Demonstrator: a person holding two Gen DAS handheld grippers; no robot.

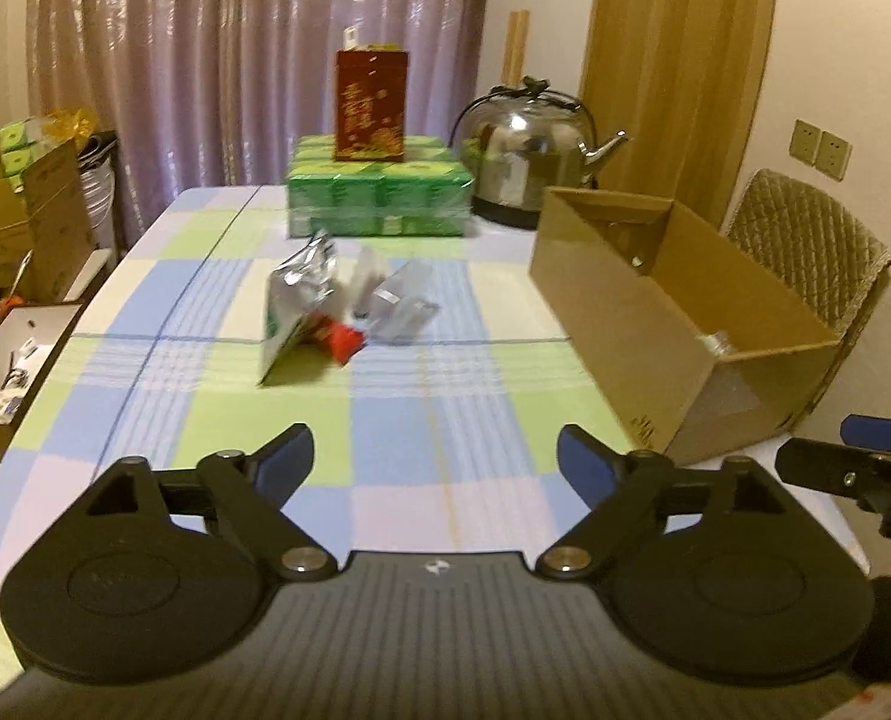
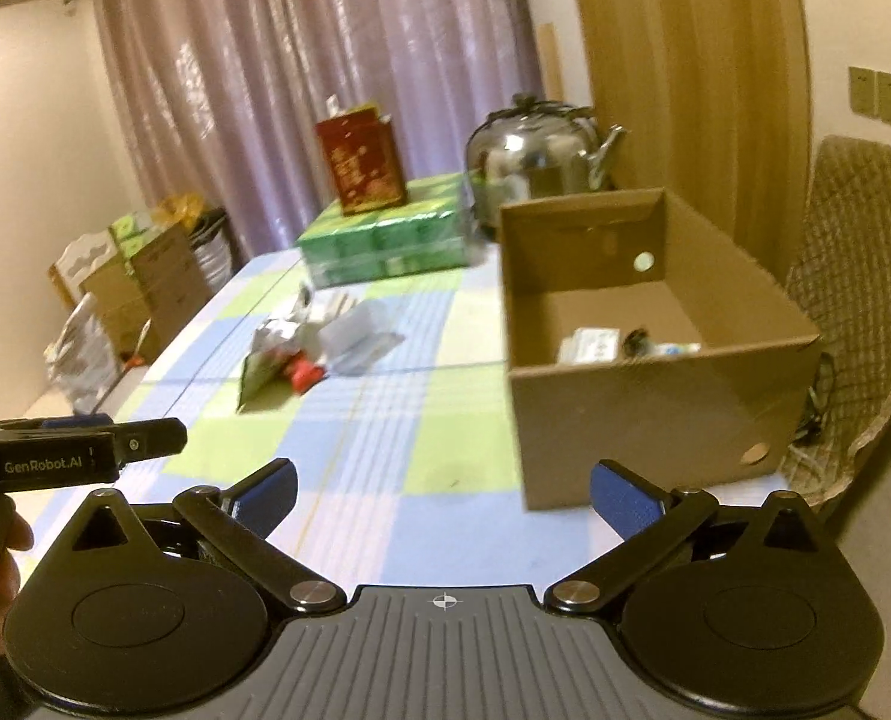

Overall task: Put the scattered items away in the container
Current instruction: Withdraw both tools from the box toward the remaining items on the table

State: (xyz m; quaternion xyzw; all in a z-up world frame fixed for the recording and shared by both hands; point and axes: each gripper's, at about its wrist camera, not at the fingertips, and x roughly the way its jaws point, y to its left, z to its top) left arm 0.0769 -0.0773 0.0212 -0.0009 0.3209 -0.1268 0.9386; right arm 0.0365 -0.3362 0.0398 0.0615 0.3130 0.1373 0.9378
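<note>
Your cardboard box (image 2: 655, 372) at right of frame holds a white packet (image 2: 589, 343) and blurred dark bits. Scattered packets (image 1: 337, 312) lie mid-frame on the checked tablecloth (image 1: 397, 420). Your left gripper (image 1: 436, 457) and right gripper (image 2: 442, 492) both gape, holding nothing.

Two handheld grippers share one build: the left gripper (image 1: 436, 456) and the right gripper (image 2: 443, 489) each have a grey ribbed body marked with a small white crosshair emblem, flanked by round black discs. Black linkage arms pivot on silver screws, and the fingertips (image 2: 619, 501) carry blue pads. White "GenRobot.AI" lettering runs along the left unit's black side.
</note>
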